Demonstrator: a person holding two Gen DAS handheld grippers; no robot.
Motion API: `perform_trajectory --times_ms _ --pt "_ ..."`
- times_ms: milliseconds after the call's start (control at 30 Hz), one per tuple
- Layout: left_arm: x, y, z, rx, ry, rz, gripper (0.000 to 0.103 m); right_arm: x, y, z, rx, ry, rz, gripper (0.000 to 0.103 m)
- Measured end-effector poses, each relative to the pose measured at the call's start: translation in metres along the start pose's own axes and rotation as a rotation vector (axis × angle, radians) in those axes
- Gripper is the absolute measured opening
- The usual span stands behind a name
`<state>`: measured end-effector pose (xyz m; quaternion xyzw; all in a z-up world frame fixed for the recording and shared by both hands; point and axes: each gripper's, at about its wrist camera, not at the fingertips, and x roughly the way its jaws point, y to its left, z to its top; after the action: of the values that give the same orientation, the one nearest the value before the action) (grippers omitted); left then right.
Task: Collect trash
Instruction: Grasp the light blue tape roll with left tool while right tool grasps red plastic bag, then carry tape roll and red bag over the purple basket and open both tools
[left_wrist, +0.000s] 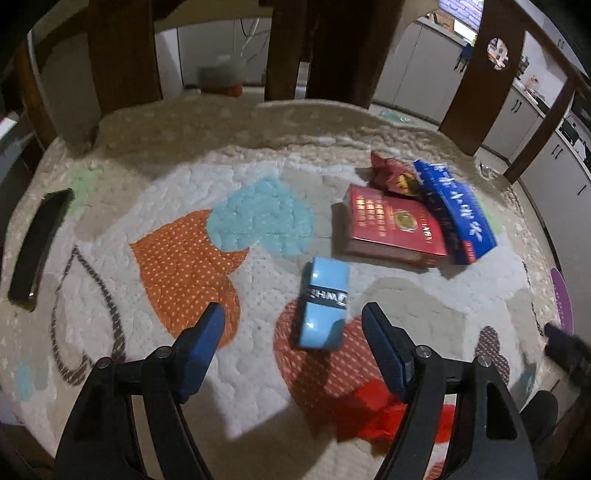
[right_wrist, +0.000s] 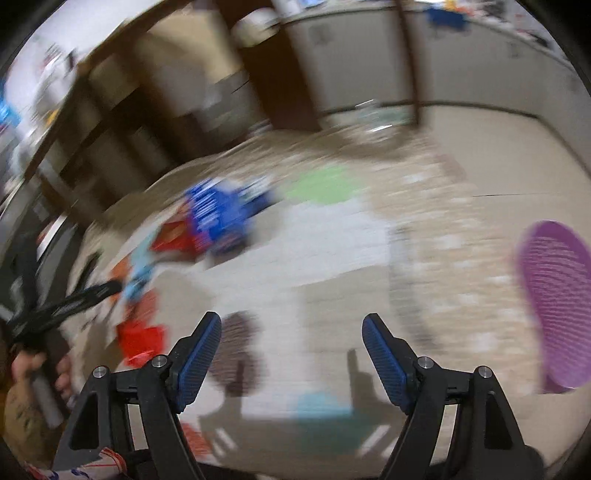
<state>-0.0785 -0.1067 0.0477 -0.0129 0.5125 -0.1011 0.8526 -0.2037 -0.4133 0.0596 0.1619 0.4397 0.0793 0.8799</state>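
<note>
In the left wrist view my left gripper (left_wrist: 293, 317) is open and empty, just above the quilted tablecloth (left_wrist: 258, 155). A light blue roll with a black band (left_wrist: 324, 302) lies between and just beyond its fingertips. A crumpled red wrapper (left_wrist: 373, 410) lies under the right finger. A red snack bag (left_wrist: 393, 175) lies behind the books. In the blurred right wrist view my right gripper (right_wrist: 291, 328) is open and empty over the cloth. The red wrapper (right_wrist: 142, 341) shows at its left and the left gripper (right_wrist: 74, 301) beyond it.
A red book (left_wrist: 395, 225) and a blue book (left_wrist: 458, 210) lie at the right of the table. A black phone (left_wrist: 38, 247) lies at the left edge. A purple basket (right_wrist: 554, 310) stands at the right. Wooden chair backs (left_wrist: 122, 55) stand behind the table.
</note>
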Motion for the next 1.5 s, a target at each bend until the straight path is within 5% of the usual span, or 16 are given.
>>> perform_trajectory --times_ms 200,333,367,700,867,1000,1067,1200,1500 --pt "0.026 -0.011 0.003 0.075 0.042 -0.047 0.075 0.050 0.078 -0.009 -0.168 0.124 0.189 0.084" --pt "0.026 -0.011 -0.002 0.122 -0.002 0.015 0.029 0.069 0.123 -0.014 -0.328 0.139 0.198 0.088" --pt "0.024 -0.004 -0.002 0.108 -0.002 -0.002 0.025 0.072 0.131 -0.015 -0.356 0.141 0.198 0.090" --pt "0.019 0.034 -0.008 0.019 -0.002 -0.083 0.025 0.110 0.184 -0.035 -0.567 0.183 0.116 0.092" --pt "0.019 0.036 -0.009 0.006 -0.010 -0.096 0.030 0.115 0.197 -0.049 -0.665 0.168 -0.001 0.077" --pt "0.022 0.036 -0.006 -0.024 -0.015 -0.111 0.035 0.106 0.192 -0.047 -0.642 0.166 -0.002 0.065" --pt "0.021 0.034 -0.006 -0.015 -0.018 -0.094 0.025 0.101 0.188 -0.046 -0.617 0.164 0.011 0.060" --pt "0.012 0.038 -0.009 -0.021 -0.034 -0.112 0.025 0.090 0.186 -0.040 -0.578 0.152 0.040 0.034" --pt "-0.014 0.046 -0.026 -0.066 -0.051 -0.111 0.025 0.075 0.158 -0.038 -0.471 0.138 0.057 0.033"
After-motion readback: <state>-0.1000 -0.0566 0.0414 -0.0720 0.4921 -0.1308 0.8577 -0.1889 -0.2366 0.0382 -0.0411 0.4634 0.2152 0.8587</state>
